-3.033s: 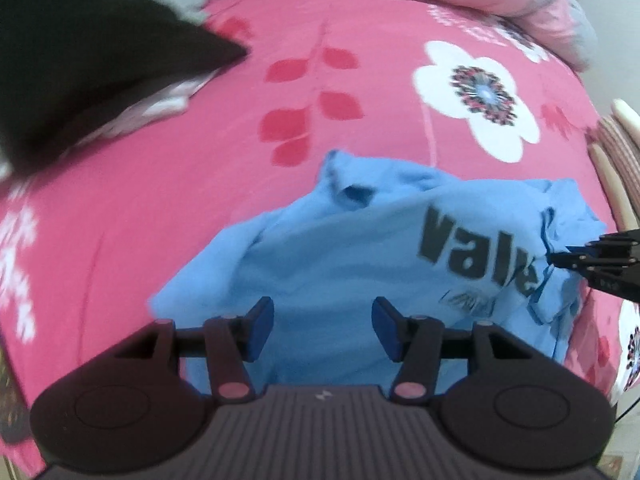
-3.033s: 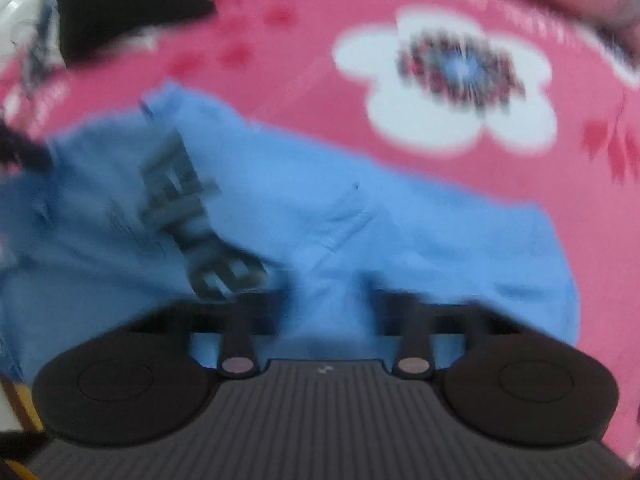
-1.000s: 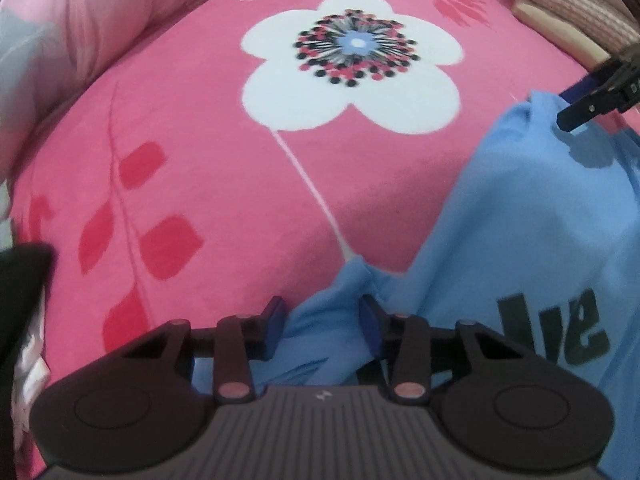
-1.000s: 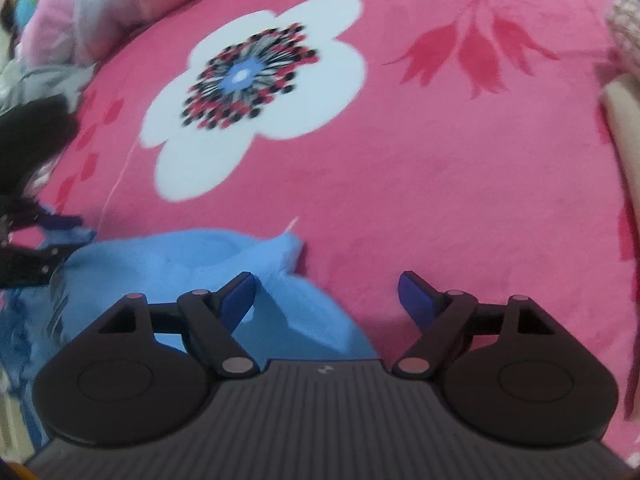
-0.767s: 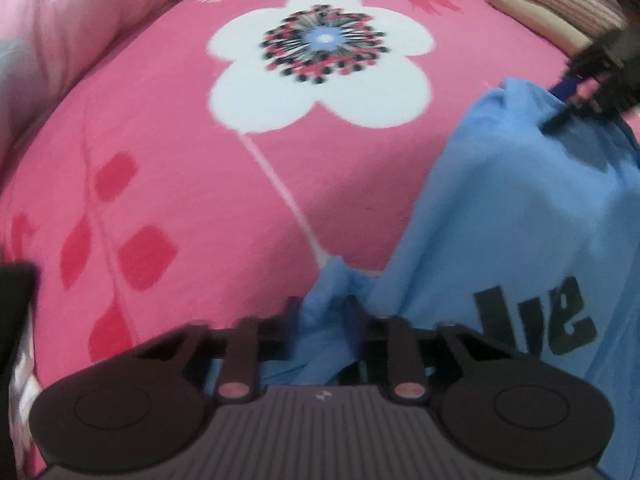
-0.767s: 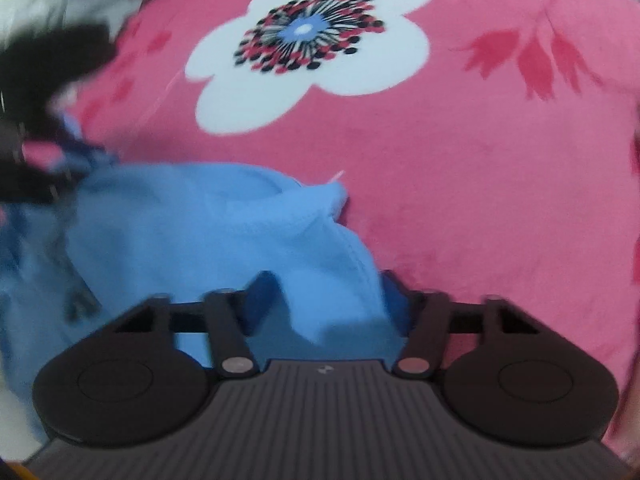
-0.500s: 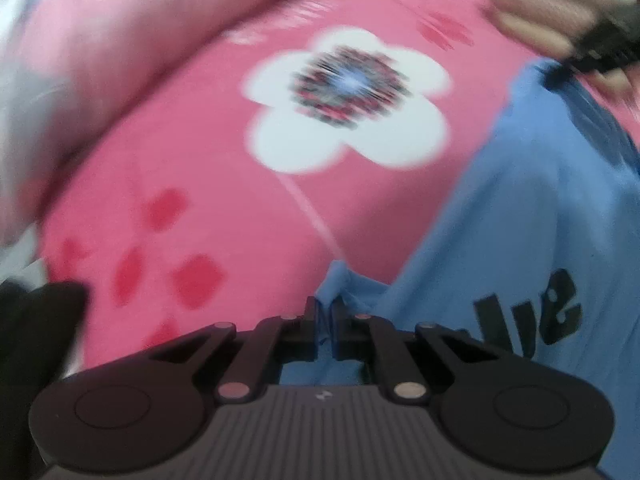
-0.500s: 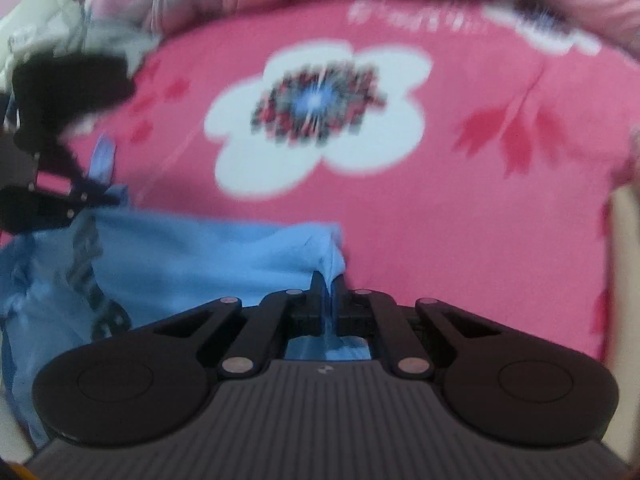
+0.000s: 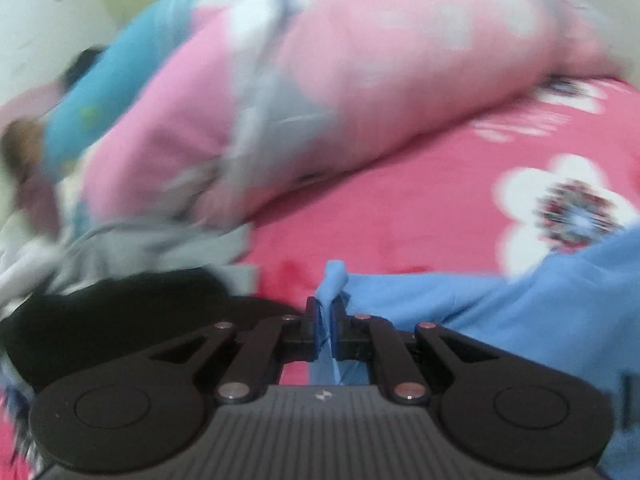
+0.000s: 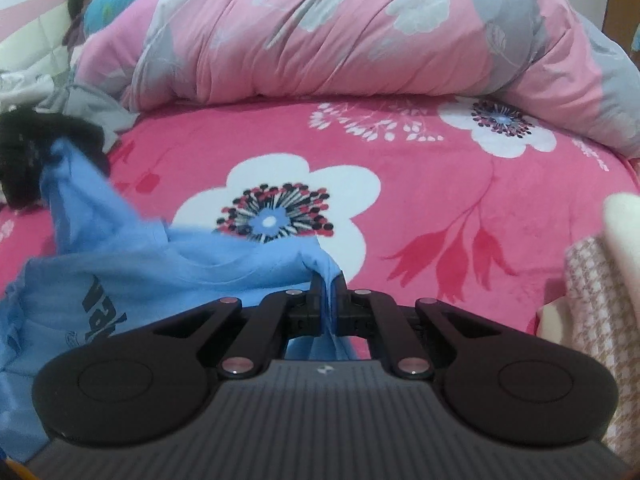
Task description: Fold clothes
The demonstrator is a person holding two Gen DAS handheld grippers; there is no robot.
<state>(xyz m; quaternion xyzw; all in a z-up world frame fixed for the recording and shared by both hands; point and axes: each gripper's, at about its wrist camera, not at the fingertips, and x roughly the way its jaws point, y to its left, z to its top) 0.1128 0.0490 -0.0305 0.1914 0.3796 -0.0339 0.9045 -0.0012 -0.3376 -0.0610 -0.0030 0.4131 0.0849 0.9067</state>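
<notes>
Left tongs (image 9: 325, 322): clamped on a bunched corner of the blue T-shirt (image 9: 520, 320); view blurred, apparently just raised.
Right tongs (image 10: 329, 304): pinching another edge, closed within the last second.
T-shirt: stretched between both, partly off the pink bed (image 10: 440, 208).
Meaning: spread it before folding.

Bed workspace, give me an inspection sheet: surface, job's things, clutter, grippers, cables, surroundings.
Surface: pink flowered blanket, bare in the middle.
Job's things: blue T-shirt, dark lettering, stretched between both grippers.
Clutter: black garment and grey clothes at left; checked fabric at right.
Grippers: left gripper shut on a shirt edge; right gripper shut on another edge.
Cables: nothing seen.
Surroundings: pink and grey quilt heaped behind; light wall at far left.
</notes>
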